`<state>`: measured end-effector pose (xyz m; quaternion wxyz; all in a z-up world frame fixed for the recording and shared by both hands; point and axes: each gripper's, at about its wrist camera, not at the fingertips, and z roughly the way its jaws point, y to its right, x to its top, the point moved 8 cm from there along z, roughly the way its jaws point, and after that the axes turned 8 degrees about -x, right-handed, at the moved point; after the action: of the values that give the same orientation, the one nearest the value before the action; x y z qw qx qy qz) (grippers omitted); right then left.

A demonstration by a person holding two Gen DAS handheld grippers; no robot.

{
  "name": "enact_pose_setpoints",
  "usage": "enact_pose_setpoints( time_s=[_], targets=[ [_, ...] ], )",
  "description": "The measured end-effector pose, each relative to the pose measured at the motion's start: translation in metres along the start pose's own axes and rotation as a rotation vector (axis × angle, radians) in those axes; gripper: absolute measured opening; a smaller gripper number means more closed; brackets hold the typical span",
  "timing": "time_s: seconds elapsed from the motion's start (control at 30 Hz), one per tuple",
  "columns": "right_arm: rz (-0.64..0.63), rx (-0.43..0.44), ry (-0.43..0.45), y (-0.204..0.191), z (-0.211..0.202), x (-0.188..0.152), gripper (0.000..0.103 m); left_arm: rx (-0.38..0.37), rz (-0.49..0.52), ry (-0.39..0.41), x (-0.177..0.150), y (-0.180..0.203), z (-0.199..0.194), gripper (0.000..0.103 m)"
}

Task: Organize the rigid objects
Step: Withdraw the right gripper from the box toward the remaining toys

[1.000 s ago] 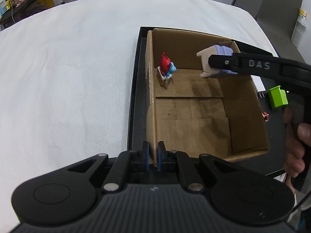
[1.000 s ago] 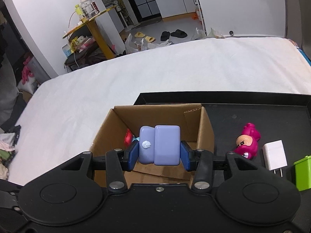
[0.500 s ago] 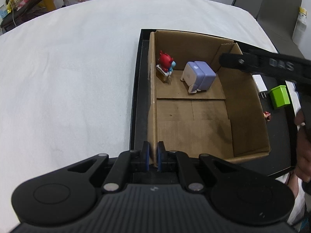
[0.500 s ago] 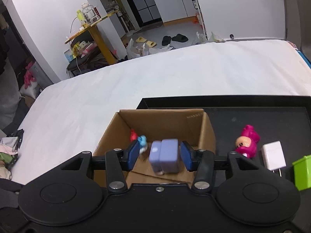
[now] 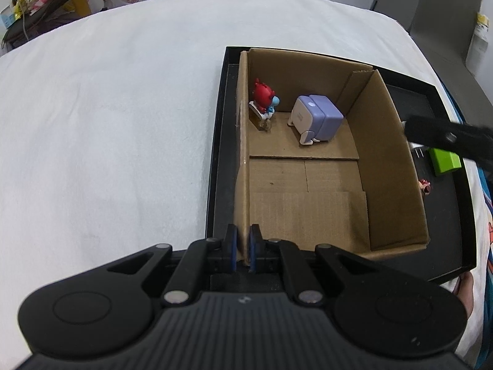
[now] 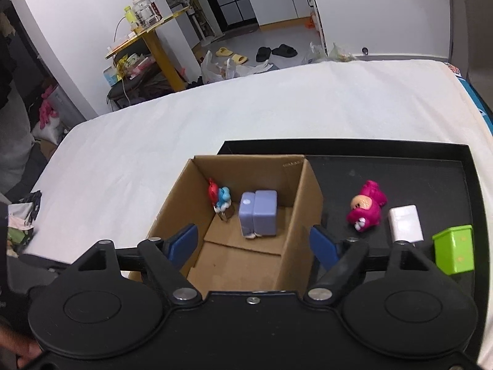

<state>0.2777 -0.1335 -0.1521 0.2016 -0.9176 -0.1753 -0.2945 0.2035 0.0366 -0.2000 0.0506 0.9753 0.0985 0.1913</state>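
Purple block (image 6: 258, 212) down in the box (image 5: 388, 141), far end, just beside the red-and-blue figure (image 5: 263, 98). Right gripper (image 6: 252, 242) just been opening, fingers spread wide, nothing between. Left gripper (image 5: 242, 251) clenched on the box wall. Block propped on small white feet, rounded white end toward the figure, long axis across the box. Risk: could tip if the box gets jolted. Pink toy (image 6: 366, 209), white charger (image 6: 405, 223), green block (image 6: 454, 249) waiting on the tray (image 6: 400, 154).
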Motion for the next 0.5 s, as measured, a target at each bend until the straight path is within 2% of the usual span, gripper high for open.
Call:
enact_pose_setpoints(
  time_s=[0.13,0.5],
  targets=[
    [0.020,-0.010,-0.006,0.015,-0.008,-0.003,0.083,0.003,0.002,-0.001,0.000,0.000,-0.001,0.007],
    [0.100,-0.069,0.003,0.060,-0.028,-0.013,0.085,0.002,-0.025,-0.013,0.001,-0.001,-0.001,0.007]
  ],
)
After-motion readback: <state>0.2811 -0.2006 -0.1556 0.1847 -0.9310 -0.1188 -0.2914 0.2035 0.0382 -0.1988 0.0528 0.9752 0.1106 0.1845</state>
